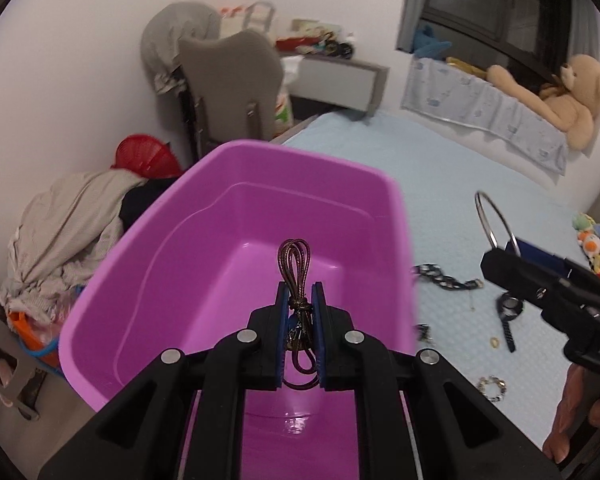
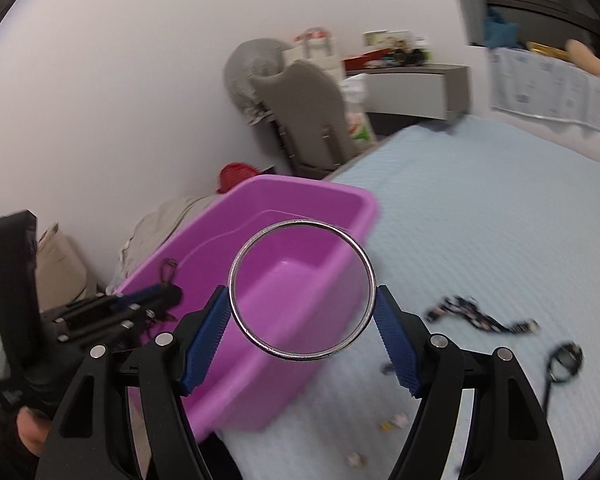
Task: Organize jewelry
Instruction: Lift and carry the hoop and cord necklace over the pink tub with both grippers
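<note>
We hold the left hand-held gripper (image 1: 300,300) over the open purple tub (image 1: 148,248), its pads closed on a coiled brown cord necklace (image 1: 296,268); the grip sits at the knotted middle of the bundle, which we judge keeps the loops from spilling apart on the way in. The necklace's long axis runs along the fingers, one set of loops pointing forward and away from us over the tub floor, the other end hanging back between the pads toward the camera; the tub itself appears bare inside.

Our right hand-held gripper (image 2: 302,326) carries a thin silver bangle (image 2: 302,290); its blue pads (image 2: 208,336) stand wide and press on the ring's outer edge from both sides, so the hoop faces the camera flat-on, its plane square to the fingers; it hangs near the tub's rim, above the bed (image 2: 480,220), and we judge it waits its turn to go in.

On the bed beside the tub lie the pieces not yet sorted: a dark chain (image 1: 446,278), a black watch (image 1: 510,314), a small gold ring (image 1: 493,343) and a beaded bracelet (image 1: 492,388); the task looks early.
</note>
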Demonstrator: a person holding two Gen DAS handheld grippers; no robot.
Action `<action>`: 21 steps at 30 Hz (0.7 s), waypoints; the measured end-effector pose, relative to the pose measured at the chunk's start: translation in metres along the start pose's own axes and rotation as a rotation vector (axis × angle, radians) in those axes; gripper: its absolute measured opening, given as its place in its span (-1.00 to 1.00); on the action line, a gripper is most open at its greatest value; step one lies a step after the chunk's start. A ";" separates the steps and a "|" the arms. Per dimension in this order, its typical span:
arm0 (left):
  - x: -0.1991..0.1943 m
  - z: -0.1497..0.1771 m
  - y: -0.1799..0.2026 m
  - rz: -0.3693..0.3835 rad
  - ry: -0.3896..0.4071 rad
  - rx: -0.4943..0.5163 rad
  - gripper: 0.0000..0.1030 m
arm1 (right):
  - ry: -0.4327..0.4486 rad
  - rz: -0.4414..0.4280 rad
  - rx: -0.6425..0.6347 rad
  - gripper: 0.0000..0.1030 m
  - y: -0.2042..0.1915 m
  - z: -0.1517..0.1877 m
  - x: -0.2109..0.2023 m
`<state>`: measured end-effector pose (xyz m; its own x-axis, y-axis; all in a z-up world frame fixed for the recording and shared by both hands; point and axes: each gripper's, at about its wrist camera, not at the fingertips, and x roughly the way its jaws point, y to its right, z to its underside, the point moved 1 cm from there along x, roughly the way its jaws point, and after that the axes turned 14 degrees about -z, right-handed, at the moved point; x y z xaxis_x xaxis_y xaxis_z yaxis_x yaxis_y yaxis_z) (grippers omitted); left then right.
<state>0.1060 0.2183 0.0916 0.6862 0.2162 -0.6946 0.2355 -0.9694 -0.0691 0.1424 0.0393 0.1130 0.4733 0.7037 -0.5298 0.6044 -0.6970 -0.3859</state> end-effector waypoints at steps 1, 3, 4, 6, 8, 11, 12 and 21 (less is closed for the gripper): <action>0.008 -0.002 -0.007 -0.003 -0.021 -0.008 -0.78 | -0.014 -0.009 -0.009 0.36 -0.004 -0.005 0.009; 0.019 -0.003 -0.020 -0.011 -0.051 -0.022 -0.78 | -0.053 -0.026 -0.026 0.36 -0.012 -0.015 0.030; 0.023 -0.003 -0.025 -0.013 -0.065 -0.027 -0.78 | -0.073 -0.033 -0.030 0.36 -0.014 -0.019 0.042; 0.031 -0.002 -0.032 -0.017 -0.087 -0.038 -0.78 | -0.109 -0.041 -0.034 0.36 -0.020 -0.023 0.059; 0.040 0.000 -0.038 -0.027 -0.107 -0.042 -0.78 | -0.154 -0.050 -0.033 0.36 -0.026 -0.023 0.077; 0.052 0.000 -0.042 -0.044 -0.144 -0.044 -0.78 | -0.211 -0.051 -0.032 0.36 -0.030 -0.020 0.099; 0.056 0.000 -0.043 -0.047 -0.154 -0.045 -0.78 | -0.231 -0.045 -0.035 0.36 -0.027 -0.019 0.108; 0.072 0.006 -0.046 -0.082 -0.189 -0.016 -0.77 | -0.314 0.004 -0.045 0.36 -0.027 -0.008 0.143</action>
<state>0.1403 0.2780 0.0404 0.5233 0.2674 -0.8091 0.2977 -0.9470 -0.1205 0.1984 0.1602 0.0535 0.2588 0.6191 -0.7414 0.6339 -0.6880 -0.3533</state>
